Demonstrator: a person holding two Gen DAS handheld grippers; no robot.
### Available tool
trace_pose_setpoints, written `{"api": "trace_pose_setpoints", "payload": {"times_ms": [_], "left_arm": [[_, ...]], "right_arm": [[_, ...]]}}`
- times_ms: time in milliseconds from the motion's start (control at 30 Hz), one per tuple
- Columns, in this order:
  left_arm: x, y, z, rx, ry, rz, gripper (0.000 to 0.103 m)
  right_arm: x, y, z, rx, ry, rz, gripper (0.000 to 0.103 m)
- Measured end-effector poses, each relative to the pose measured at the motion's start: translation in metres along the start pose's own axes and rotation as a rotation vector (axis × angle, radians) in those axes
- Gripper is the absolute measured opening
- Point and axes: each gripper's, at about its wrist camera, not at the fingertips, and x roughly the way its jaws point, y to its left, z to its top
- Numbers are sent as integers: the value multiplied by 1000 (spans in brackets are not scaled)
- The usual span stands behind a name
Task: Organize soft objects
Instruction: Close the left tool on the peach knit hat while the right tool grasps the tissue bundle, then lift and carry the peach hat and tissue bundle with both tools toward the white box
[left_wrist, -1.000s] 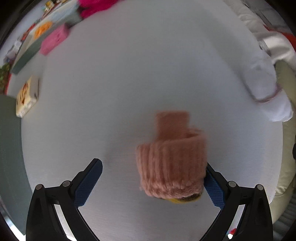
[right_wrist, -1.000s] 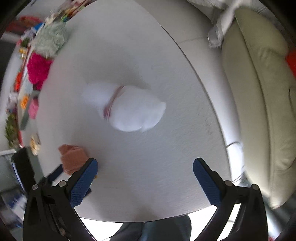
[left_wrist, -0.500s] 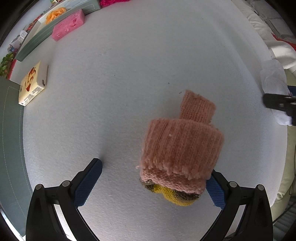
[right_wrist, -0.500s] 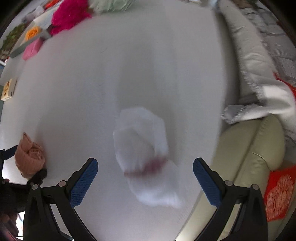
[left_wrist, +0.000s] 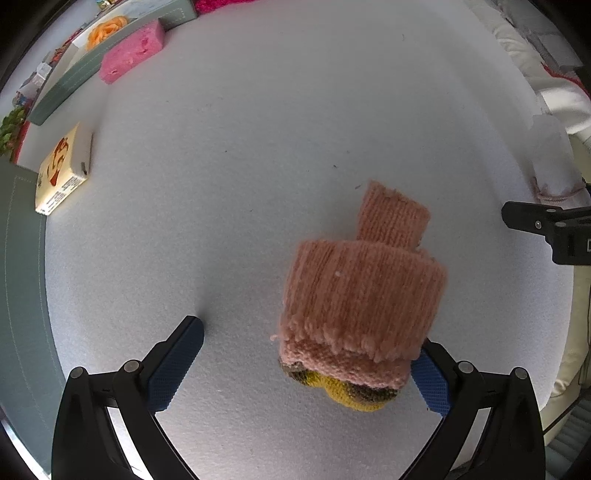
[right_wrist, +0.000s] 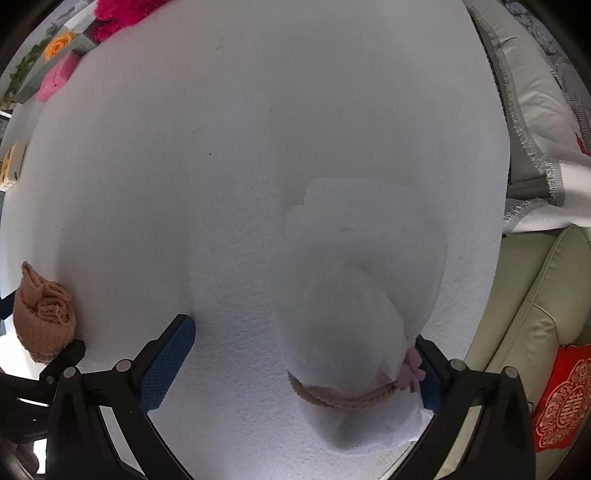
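We see one pink knitted sock bundle and one white pouch on the white table, each between our left gripper and right gripper jaws, spread apart.

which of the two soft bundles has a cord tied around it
The white gauzy bundle between the right gripper's fingers; the pink knitted roll has none.

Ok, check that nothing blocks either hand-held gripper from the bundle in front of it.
Nothing visible does. The left hand-held gripper stands open around the pink knitted roll, which lies against its right finger. The right hand-held gripper stands open around the white pouch. Only bare white table surrounds them.
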Motion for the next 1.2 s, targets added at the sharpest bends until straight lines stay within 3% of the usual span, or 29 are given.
{"api": "trace_pose_setpoints", "payload": {"times_ms": [233,433,533,600,700,767,1200], "left_arm": [[-3,-19,4,118,-33,-2,103],[0,-24,2,140,-19,-6,103],[-6,-30,9,150,-34,-14,89],[-15,-41,6,150,-49,-21,64],[-20,-38,8,125,-33,-66,53],[-24,-36,6,117,-37,-82,50],[-35,-12,-53,102,-15,-81,49]], "right_arm": [[-10,3,-18,2,-54,-2,103],[-4,15,-14,-4,-9,-2,103],[-4,19,-11,-14,6,-3,102],[-7,22,-14,-9,-2,-4,97],[-18,29,-17,-5,-15,-5,78],[-23,32,-20,-5,-18,-5,50],[-42,84,-72,98,56,118,48]]}}
